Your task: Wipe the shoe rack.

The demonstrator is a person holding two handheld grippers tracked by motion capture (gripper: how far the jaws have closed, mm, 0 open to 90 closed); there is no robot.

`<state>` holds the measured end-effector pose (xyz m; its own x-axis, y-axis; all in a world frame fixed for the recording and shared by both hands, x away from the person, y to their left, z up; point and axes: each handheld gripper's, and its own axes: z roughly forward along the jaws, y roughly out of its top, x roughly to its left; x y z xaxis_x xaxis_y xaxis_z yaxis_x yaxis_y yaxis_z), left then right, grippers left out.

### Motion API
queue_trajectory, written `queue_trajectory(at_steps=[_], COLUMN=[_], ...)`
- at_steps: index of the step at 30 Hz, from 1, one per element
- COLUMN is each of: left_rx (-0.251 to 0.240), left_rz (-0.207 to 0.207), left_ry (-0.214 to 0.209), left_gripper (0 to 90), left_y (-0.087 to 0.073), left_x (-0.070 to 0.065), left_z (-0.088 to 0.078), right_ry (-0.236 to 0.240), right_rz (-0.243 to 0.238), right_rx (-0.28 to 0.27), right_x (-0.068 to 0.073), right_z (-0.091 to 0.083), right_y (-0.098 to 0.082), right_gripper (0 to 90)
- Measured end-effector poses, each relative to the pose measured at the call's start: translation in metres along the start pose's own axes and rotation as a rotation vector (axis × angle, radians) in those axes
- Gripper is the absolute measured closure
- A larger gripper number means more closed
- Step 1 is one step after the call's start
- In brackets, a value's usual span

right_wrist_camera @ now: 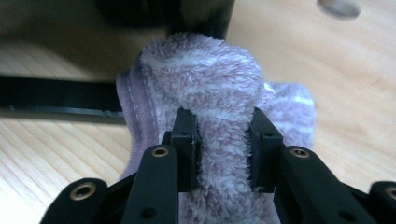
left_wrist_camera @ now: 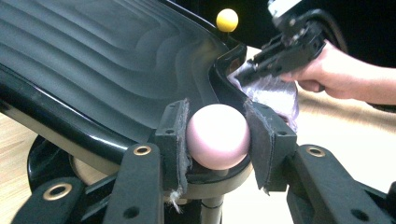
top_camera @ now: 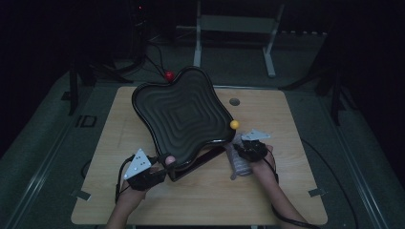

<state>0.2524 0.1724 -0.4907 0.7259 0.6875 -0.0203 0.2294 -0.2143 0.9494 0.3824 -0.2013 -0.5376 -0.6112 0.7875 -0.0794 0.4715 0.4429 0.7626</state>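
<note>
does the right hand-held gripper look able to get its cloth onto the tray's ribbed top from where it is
Probably yes: the right hand-held gripper pinches the purple cloth beside the black tray, whose ribbed top is bare.

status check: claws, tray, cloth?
Left claw shut on pink knob, tilting black tray. Right claw shut on purple cloth at tray's edge. Nothing in the way.

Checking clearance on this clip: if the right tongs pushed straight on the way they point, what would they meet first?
Probably the black tray. The right tongs grip the purple cloth, and the tray's dark edge sits right behind its folded end; the gap between them is hard to judge.
</note>
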Motion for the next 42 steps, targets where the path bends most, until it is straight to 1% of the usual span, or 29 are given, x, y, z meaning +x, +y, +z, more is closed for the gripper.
queue_trajectory(at_steps=[1,3,7,9,11,13,14,15,18,22,24,25,28,29,30,31,32,33,35,37,40,41,42], left_rx=[0.001,0.000,-0.003,-0.006,-0.001,-0.001,-0.003,-0.001,-0.001,0.001,-0.003,-0.003,-0.003,-0.003,-0.002,-0.002,-0.003,-0.005,-0.007,-0.003,-0.005,-0.004,-0.003], left_rz=[-0.001,0.000,-0.001,0.000,0.001,0.003,0.003,0.001,0.001,0.002,0.001,0.000,0.000,0.000,-0.001,-0.001,-0.002,-0.004,-0.005,0.000,0.001,0.001,0.001], left_ry=[-0.002,0.000,-0.006,-0.007,-0.007,-0.004,-0.003,-0.006,-0.010,-0.013,-0.012,-0.014,-0.013,-0.013,-0.015,-0.016,-0.018,-0.018,-0.022,-0.020,-0.018,-0.019,-0.019], left_gripper=[60.1,60.1,60.1,60.1,60.1,60.1,60.1,60.1,60.1,60.1,60.1,60.1,60.1,60.1,60.1,60.1,60.1,60.1,60.1,60.1,60.1,60.1,60.1], left_y=[0.000,0.000,0.000,-0.001,0.000,0.000,0.000,0.000,0.000,0.000,0.000,0.000,0.000,0.000,0.000,0.000,0.000,-0.001,-0.001,0.000,0.000,0.000,0.000], left_x=[0.000,0.000,0.001,0.001,0.001,0.000,0.000,0.000,0.001,0.001,0.001,0.001,0.001,0.001,0.001,0.001,0.001,0.001,0.002,0.002,0.001,0.001,0.001], left_z=[0.000,0.000,0.000,0.000,0.000,0.000,0.000,0.000,0.000,0.000,0.000,0.000,0.000,0.000,0.000,0.000,0.000,0.000,0.000,0.001,0.001,0.001,0.001], right_ry=[0.000,-0.001,-0.002,-0.011,-0.015,-0.016,-0.008,-0.004,-0.019,-0.032,-0.043,-0.046,-0.056,-0.052,-0.054,-0.060,-0.056,-0.049,-0.052,-0.057,-0.045,-0.043,-0.039], right_rz=[-0.009,-0.013,-0.005,-0.008,-0.005,-0.003,-0.002,0.002,-0.011,0.008,0.016,0.030,0.049,0.060,0.059,0.044,0.044,0.056,0.061,0.050,0.048,0.043,0.042], right_rx=[0.015,0.016,-0.046,-0.059,-0.044,-0.004,0.021,0.028,0.007,-0.046,-0.034,-0.024,0.040,0.035,0.029,0.008,-0.012,-0.046,-0.073,-0.065,-0.033,-0.019,0.007], right_x=[0.000,0.001,0.001,0.001,0.000,-0.002,-0.003,-0.004,-0.002,-0.004,-0.004,-0.005,-0.007,-0.008,-0.008,-0.008,-0.008,-0.008,-0.008,-0.007,-0.006,-0.006,-0.006], right_z=[0.002,-0.001,-0.013,-0.014,-0.008,0.000,0.004,0.005,-0.001,-0.009,-0.006,-0.003,0.007,0.005,0.003,-0.002,-0.006,-0.011,-0.016,-0.013,0.000,0.004,0.008], right_y=[-0.001,0.001,0.009,0.011,0.009,0.004,0.003,0.002,0.007,0.013,0.012,0.011,0.007,0.007,0.008,0.011,0.012,0.015,0.019,0.020,0.017,0.016,0.015], right_gripper=[68.9,68.9,68.9,68.8,68.9,68.6,68.5,68.5,68.6,68.6,68.6,68.6,68.5,68.5,68.6,68.6,68.7,68.7,68.8,68.8,68.9,68.8,68.8])
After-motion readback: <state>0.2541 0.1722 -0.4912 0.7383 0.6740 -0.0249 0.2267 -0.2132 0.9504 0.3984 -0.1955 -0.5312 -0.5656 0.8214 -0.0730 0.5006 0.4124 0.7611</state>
